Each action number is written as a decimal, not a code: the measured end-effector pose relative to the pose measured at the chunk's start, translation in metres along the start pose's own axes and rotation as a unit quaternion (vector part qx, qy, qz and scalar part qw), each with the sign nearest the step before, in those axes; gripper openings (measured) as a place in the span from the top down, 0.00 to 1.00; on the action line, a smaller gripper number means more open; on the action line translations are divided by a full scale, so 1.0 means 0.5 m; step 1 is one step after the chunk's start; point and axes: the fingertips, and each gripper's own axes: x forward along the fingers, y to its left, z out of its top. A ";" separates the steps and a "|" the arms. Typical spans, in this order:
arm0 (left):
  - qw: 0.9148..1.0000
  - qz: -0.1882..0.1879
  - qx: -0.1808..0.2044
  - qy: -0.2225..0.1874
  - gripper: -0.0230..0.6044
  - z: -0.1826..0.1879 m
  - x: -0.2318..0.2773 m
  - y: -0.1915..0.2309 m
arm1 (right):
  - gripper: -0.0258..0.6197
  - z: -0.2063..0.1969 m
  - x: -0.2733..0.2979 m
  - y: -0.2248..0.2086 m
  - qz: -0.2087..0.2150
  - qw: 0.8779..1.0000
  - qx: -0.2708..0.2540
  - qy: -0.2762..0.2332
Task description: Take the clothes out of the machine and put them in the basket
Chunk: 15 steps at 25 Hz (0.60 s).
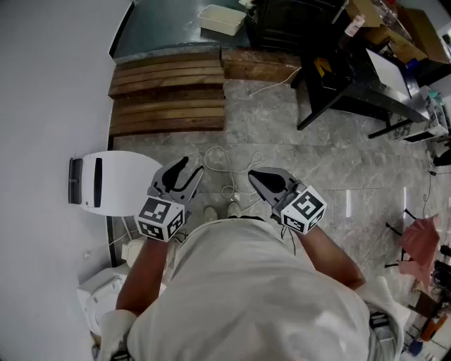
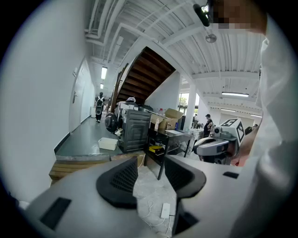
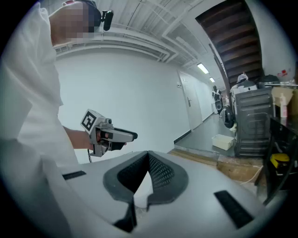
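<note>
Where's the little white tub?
In the head view, the white tub sits top middle, just beyond the wooden planks, left of the black machine.

Wooden planks [image 1: 168, 95] lie at 11 o'clock on the stone floor [image 1: 317, 162], and a black desk [image 1: 352, 84] stands at 1 o'clock. A white cable [image 1: 224, 163] loops at centre near a power strip [image 2: 164, 210]. In the left gripper view, a dark staircase [image 2: 146, 74] rises at 12 o'clock.
</note>
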 end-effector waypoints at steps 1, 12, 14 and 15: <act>1.000 0.002 -0.002 0.000 0.68 0.002 0.005 -0.002 | 0.95 0.003 -0.005 -0.002 0.004 1.000 -0.003 -0.001; 1.000 0.008 0.008 0.012 0.68 0.027 0.107 -0.052 | 0.95 -0.031 -0.047 -0.097 0.025 1.000 0.015 -0.010; 1.000 0.012 0.009 0.013 0.68 0.031 0.124 -0.057 | 0.95 -0.040 -0.050 -0.113 0.034 0.999 0.021 -0.012; 1.000 0.013 0.008 0.013 0.68 0.032 0.133 -0.056 | 0.95 -0.044 -0.049 -0.120 0.040 0.999 0.024 -0.012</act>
